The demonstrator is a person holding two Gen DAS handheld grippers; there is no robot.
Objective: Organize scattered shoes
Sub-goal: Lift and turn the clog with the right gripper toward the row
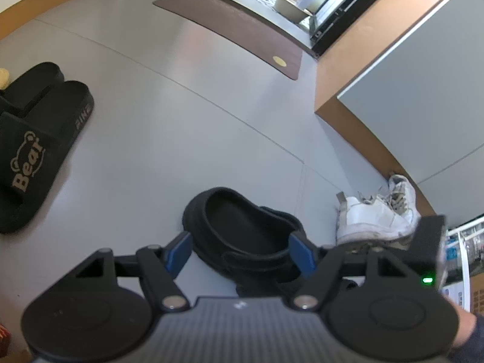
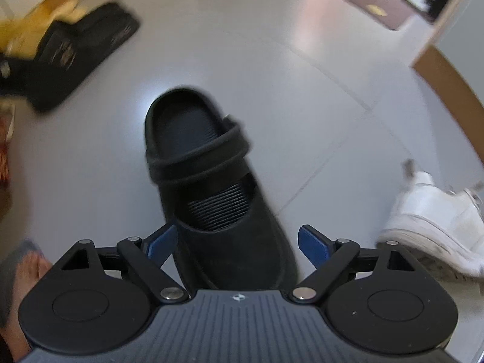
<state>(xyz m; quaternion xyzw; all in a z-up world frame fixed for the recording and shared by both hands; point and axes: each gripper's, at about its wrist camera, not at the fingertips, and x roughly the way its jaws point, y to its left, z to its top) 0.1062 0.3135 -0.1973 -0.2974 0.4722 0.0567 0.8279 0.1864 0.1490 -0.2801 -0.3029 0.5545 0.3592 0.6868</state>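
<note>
Closest to my right gripper (image 2: 237, 243) is a black clog (image 2: 211, 187), lying on the grey floor (image 2: 302, 90) with its toe between the blue pads. I read those tongs as spread wide: one pad sits just beside the shoe's edge, the other stands clear of it, so nothing is gripped. My left gripper (image 1: 239, 255) straddles a black clog (image 1: 242, 230) as well, about two-thirds open, the pads flanking its strap end; whether they press on it I cannot tell, and I cannot say if both cameras show the same shoe.

I judge the clog to be light, moulded foam or rubber, soft enough to flex under a squeeze yet springy, with a matte skin that should not slip. I would take it across the side walls near the strap, or by the rim of the opening, where the material is thickest.

Black slides (image 1: 36, 139) marked with a bear sit paired off to the left, and white sneakers (image 1: 378, 214) rest near the wall. Cream tubs (image 1: 292, 6) stand far off beyond a brown mat (image 1: 236, 27); their contents are too small to make out.
</note>
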